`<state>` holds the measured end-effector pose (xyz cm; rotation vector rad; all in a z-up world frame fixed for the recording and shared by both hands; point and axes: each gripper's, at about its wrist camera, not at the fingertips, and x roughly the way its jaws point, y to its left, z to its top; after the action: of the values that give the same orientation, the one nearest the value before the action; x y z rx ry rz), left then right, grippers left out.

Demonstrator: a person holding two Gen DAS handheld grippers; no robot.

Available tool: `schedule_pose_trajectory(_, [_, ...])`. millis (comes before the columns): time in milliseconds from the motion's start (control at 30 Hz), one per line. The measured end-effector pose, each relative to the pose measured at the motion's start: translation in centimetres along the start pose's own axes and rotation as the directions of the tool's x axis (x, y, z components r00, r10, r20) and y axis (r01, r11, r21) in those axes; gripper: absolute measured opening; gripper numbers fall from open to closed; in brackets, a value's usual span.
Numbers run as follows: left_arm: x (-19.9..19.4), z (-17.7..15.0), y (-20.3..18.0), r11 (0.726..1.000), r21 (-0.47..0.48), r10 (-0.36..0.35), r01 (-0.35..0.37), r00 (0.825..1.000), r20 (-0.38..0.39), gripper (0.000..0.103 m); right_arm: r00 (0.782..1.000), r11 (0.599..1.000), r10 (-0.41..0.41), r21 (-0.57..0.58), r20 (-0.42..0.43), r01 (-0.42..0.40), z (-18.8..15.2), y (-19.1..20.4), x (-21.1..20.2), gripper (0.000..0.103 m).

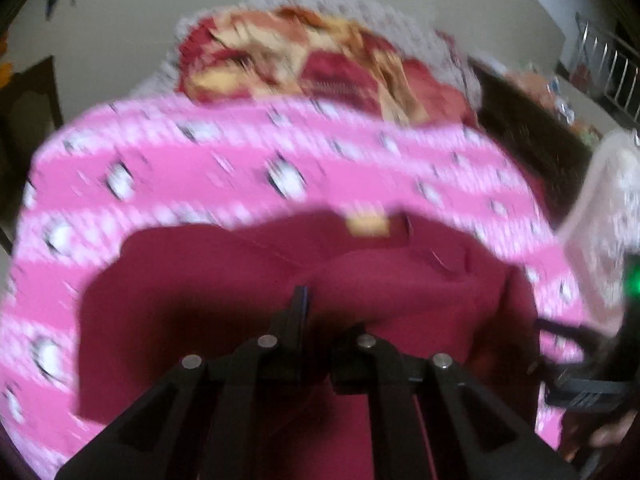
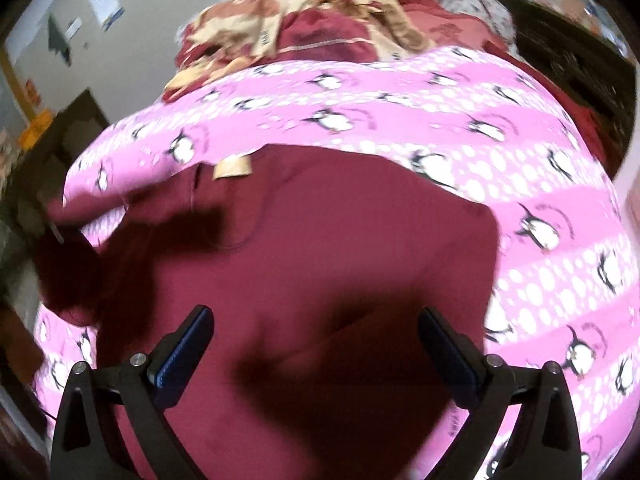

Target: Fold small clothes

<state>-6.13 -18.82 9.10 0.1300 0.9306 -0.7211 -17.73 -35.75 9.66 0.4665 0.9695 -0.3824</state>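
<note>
Left hand-held gripper (image 1: 300, 300) has its jaws pressed together; blur hides whether cloth is pinched. Right hand-held gripper (image 2: 316, 340) is spread above the maroon shirt (image 2: 340, 240), which lies rumpled on the pink penguin blanket (image 2: 540, 184). Folding looks barely begun; a clothes pile (image 2: 320, 24) waits behind.

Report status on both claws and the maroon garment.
Left claw shut, whether on cloth unclear. Right claw open over the maroon garment, holding nothing. Garment lies on the pink penguin-print cover. Clothes pile beyond, not in the way.
</note>
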Motion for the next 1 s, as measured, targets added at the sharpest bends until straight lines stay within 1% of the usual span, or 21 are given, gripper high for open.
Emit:
schedule_pose_trajectory(67, [2.3,-2.1,-1.2,1.0,0.003,-0.011,0.012,0.997,-0.071,0.008,1.0,1.0,0.026,0.007,-0.01,-0.026,-0.2,-0.7,-0.2,0.103])
schedule_pose_trajectory(100, [3.4,-3.2,-1.7,1.0,0.013,-0.003,0.004,0.995,-0.101,0.009,0.999,0.999,0.034,-0.004,-0.01,-0.034,-0.2,-0.8,-0.3,0.103])
schedule_pose_trajectory(167, [4.5,-5.3,-2.6,0.998,0.042,0.058,-0.053,0.989,-0.133,0.015,0.999,0.998,0.045,-0.044,-0.006,-0.045,-0.4,-0.3,-0.2,0.102])
schedule_pose_trajectory(233, [4.5,-6.3,-2.9,0.997,0.048,0.066,-0.06,0.987,-0.144,0.033,0.999,0.993,0.046,-0.108,-0.003,-0.046,-0.5,0.6,0.2,0.096])
schedule_pose_trajectory(267, [3.9,-6.6,-2.9,0.997,0.047,0.061,-0.055,0.989,-0.136,0.038,0.999,0.989,0.045,-0.138,-0.007,-0.045,-0.5,1.1,0.5,0.093])
schedule_pose_trajectory(300, [3.3,-6.7,-2.8,0.998,0.046,0.058,-0.052,0.99,-0.129,0.052,0.999,0.986,0.048,-0.16,-0.01,-0.049,-0.6,1.4,0.8,0.087])
schedule_pose_trajectory(333, [2.4,-6.8,-2.8,0.998,0.048,0.055,-0.05,0.992,-0.112,0.066,0.998,0.981,0.06,-0.183,-0.017,-0.062,-0.6,1.9,1.3,0.085])
schedule_pose_trajectory(400, [0.6,-7.0,-2.2,0.995,0.063,0.079,-0.074,0.994,-0.07,0.073,0.996,0.972,0.073,-0.223,-0.042,-0.081,-0.7,3.0,2.6,0.083])
schedule_pose_trajectory(433, [-0.6,-7.3,-1.7,0.992,0.074,0.102,-0.098,0.994,-0.044,0.073,0.996,0.967,0.074,-0.24,-0.052,-0.084,-0.7,3.5,3.2,0.08])
schedule_pose_trajectory(500, [-2.0,-7.3,-0.3,0.986,0.073,0.151,-0.149,0.988,-0.02,0.073,0.995,0.956,0.07,-0.279,-0.07,-0.087,-0.6,4.6,4.6,0.077])
schedule_pose_trajectory(567, [-3.2,-7.6,1.5,0.982,0.044,0.183,-0.183,0.983,-0.013,0.073,0.995,0.947,0.053,-0.311,-0.088,-0.078,-0.4,5.6,6.2,0.074])
schedule_pose_trajectory(600, [-3.7,-7.8,2.7,0.978,0.022,0.206,-0.205,0.979,-0.013,0.073,0.994,0.942,0.052,-0.326,-0.099,-0.082,-0.3,6.1,7.0,0.069])
schedule_pose_trajectory(633, [-4.0,-8.1,4.0,0.972,-0.001,0.234,-0.234,0.972,-0.021,0.073,0.991,0.936,0.058,-0.339,-0.117,-0.095,-0.3,6.5,8.0,0.055])
schedule_pose_trajectory(667, [-4.1,-8.5,5.3,0.964,-0.024,0.262,-0.263,0.964,-0.036,0.073,0.989,0.932,0.062,-0.347,-0.133,-0.105,-0.3,6.9,8.8,0.045])
schedule_pose_trajectory(700, [-4.2,-8.9,6.3,0.959,-0.043,0.279,-0.281,0.959,-0.05,0.073,0.99,0.929,0.052,-0.356,-0.133,-0.097,-0.5,7.0,9.3,0.03])
schedule_pose_trajectory(767, [-4.4,-9.6,8.5,0.947,-0.087,0.303,-0.309,0.95,-0.077,0.073,0.993,0.924,0.054,-0.371,-0.106,-0.09,-0.4,7.2,8.9,0.011])
schedule_pose_trajectory(800, [-4.3,-9.5,9.0,0.943,-0.103,0.308,-0.316,0.948,-0.084,0.073,0.994,0.922,0.056,-0.376,-0.093,-0.087,-0.1,7.1,8.2,0.006])
schedule_pose_trajectory(867, [-4.8,-10.0,10.7,0.934,-0.157,0.311,-0.322,0.946,-0.089,0.073,0.994,0.931,0.104,-0.35,-0.026,-0.107,1.0,6.1,5.3,0.006])
schedule_pose_trajectory(900, [-5.3,-10.5,11.2,0.93,-0.177,0.312,-0.323,0.946,-0.088,0.073,0.995,0.936,0.101,-0.34,0.008,-0.092,1.4,5.5,4.1,0.006])
schedule_pose_trajectory(967, [-5.5,-10.5,11.8,0.927,-0.198,0.306,-0.318,0.948,-0.089,0.073,0.995,0.951,0.05,-0.308,0.087,-0.021,2.6,3.5,1.7,0.006])
schedule_pose_trajectory(1000, [-5.4,-10.6,11.8,0.927,-0.198,0.305,-0.317,0.948,-0.09,0.073,0.995,0.957,0.008,-0.289,0.097,0.021,3.1,2.3,1.3,0.006])
